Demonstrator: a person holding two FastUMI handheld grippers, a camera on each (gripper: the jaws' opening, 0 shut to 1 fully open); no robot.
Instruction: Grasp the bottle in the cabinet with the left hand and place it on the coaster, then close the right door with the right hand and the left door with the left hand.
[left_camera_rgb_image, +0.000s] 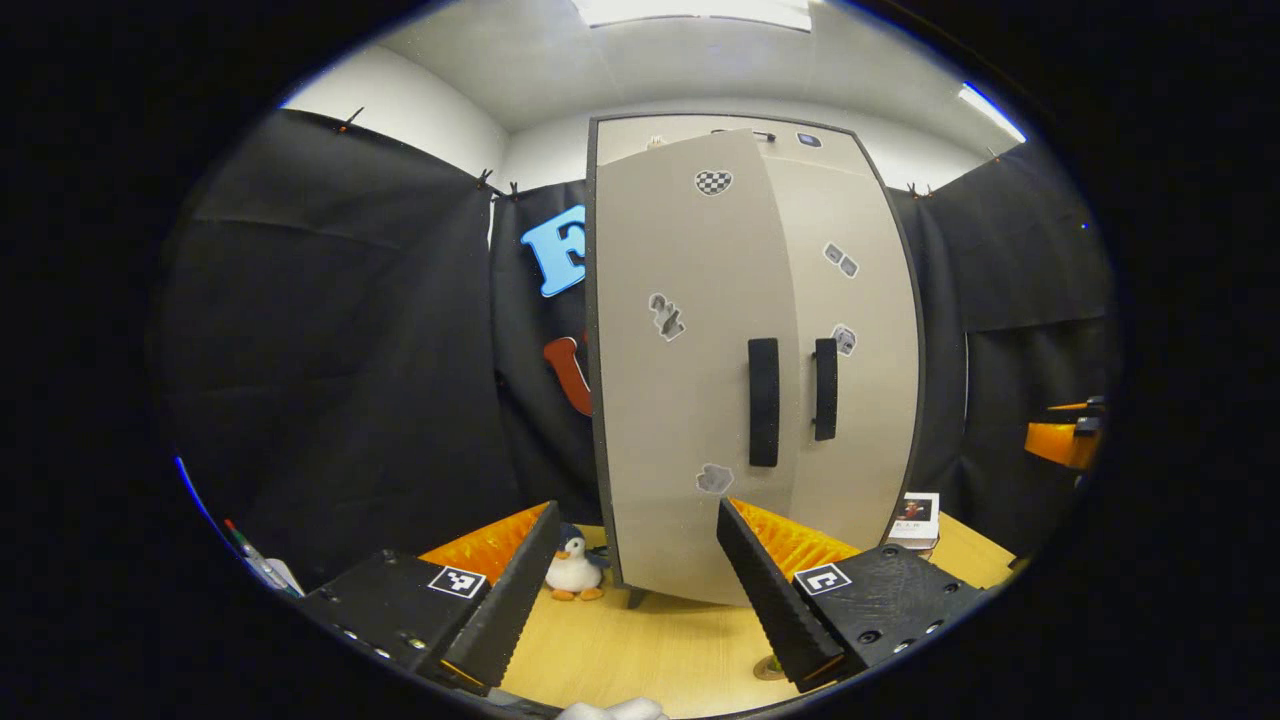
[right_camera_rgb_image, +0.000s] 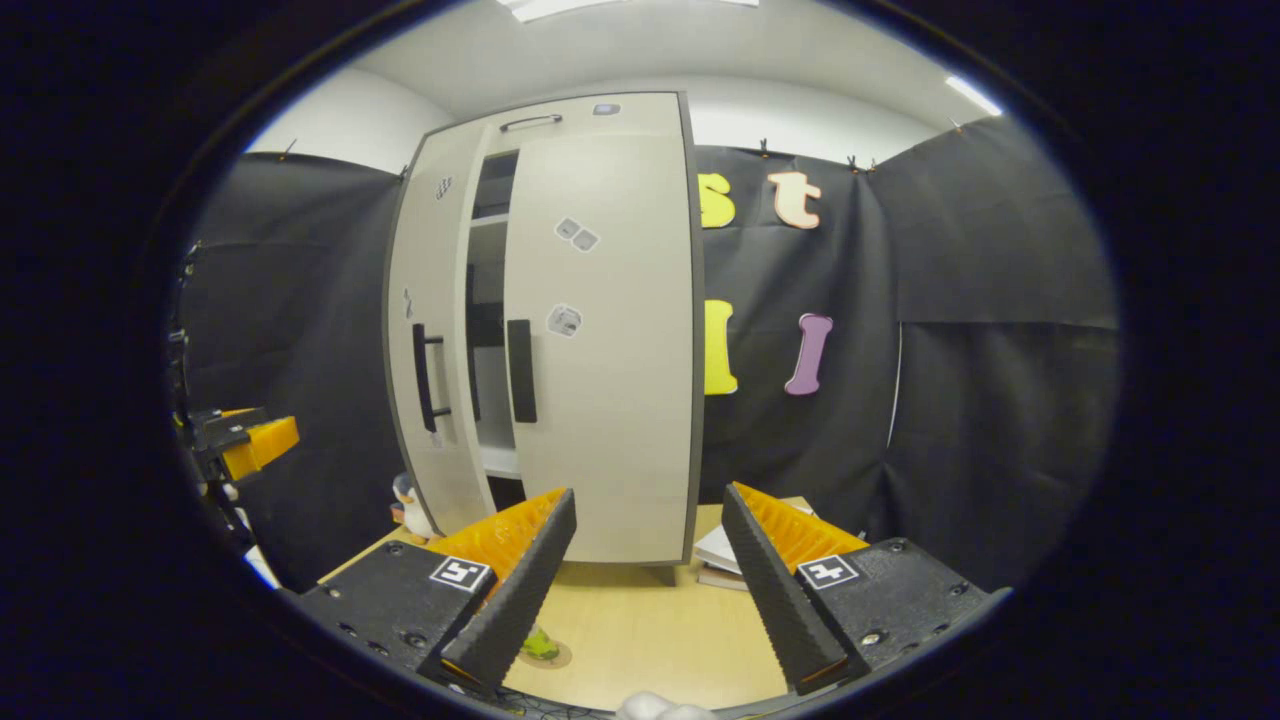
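**Staged recording booth, not a real home**

You're in a draped booth: black cloth wall (right_camera_rgb_image: 1000, 300) hangs clipped behind and beside the beige cabinet (right_camera_rgb_image: 600, 400). Cabinet stands on a wooden table (left_camera_rgb_image: 650, 650), white ceiling with light panels (left_camera_rgb_image: 690, 12) above it. Toy penguin (left_camera_rgb_image: 574, 570) at its foot.

— Where do we find the cabinet (left_camera_rgb_image: 750, 370)?
— On the table (left_camera_rgb_image: 640, 650), at our twelve o'clock. A toy penguin (left_camera_rgb_image: 575, 570) stands at its seven o'clock, a small box (left_camera_rgb_image: 915, 518) at four.
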